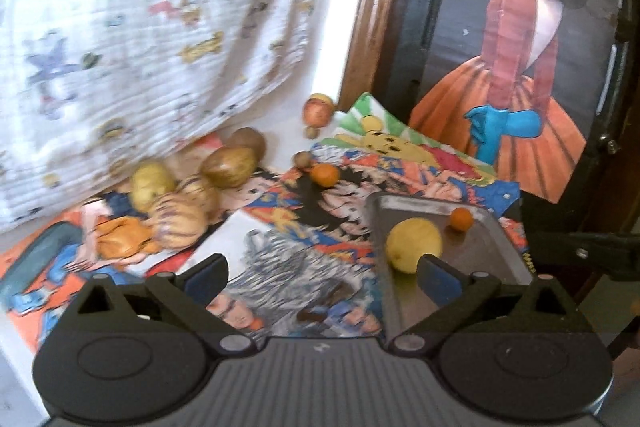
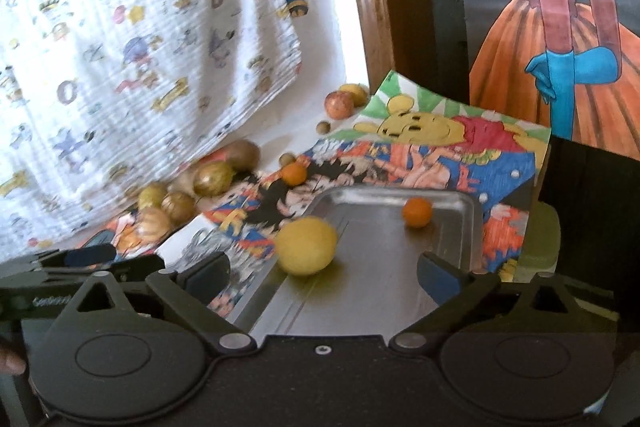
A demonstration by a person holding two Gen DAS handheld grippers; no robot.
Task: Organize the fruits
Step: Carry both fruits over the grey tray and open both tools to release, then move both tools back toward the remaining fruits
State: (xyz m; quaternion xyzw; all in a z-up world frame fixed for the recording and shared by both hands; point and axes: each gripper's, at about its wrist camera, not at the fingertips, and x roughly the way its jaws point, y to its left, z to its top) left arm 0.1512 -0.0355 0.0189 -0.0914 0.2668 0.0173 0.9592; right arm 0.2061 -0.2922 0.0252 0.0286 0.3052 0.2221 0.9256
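Both claws, left claw [image 1: 322,273] and right claw [image 2: 322,273], are held apart, nothing gripped. On the tray [image 2: 400,291], a lemon [image 2: 306,246] sits near its left rim; a small orange [image 2: 417,212] lies further in. Roll-off is likely if the tray is bumped. Beyond the tray, the fruit pile [image 1: 192,195] could be scattered.

Metal tray [image 2: 460,227] mostly bare beyond lemon [image 2: 306,247], fruit heap [image 1: 188,195] crowding hanging cloth [image 1: 140,47]
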